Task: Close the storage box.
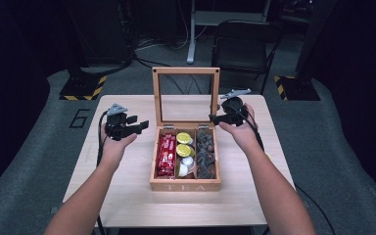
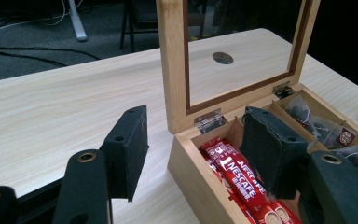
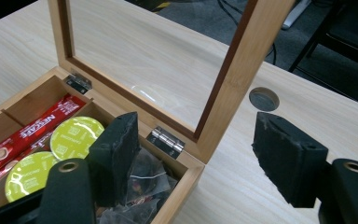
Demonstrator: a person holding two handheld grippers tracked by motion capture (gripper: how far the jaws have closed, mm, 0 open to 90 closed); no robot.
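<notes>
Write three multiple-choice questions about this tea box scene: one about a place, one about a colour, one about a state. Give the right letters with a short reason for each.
1. In which compartment of the wooden box do the red coffee sticks lie, in the high view?
A. the left one
B. the middle one
C. the right one

2. What colour are the tops of the round capsules at the back of the middle compartment?
A. blue
B. yellow-green
C. red

3. How does the glass lid stand?
A. shut flat
B. taken off and laid on the table
C. raised upright on its hinges

Answers:
1 A: the sticks fill the left section, beside the capsules.
2 B: the right gripper view shows yellow-green tops.
3 C: the lid's frame rises from the back edge, and the table shows through the pane.
</notes>
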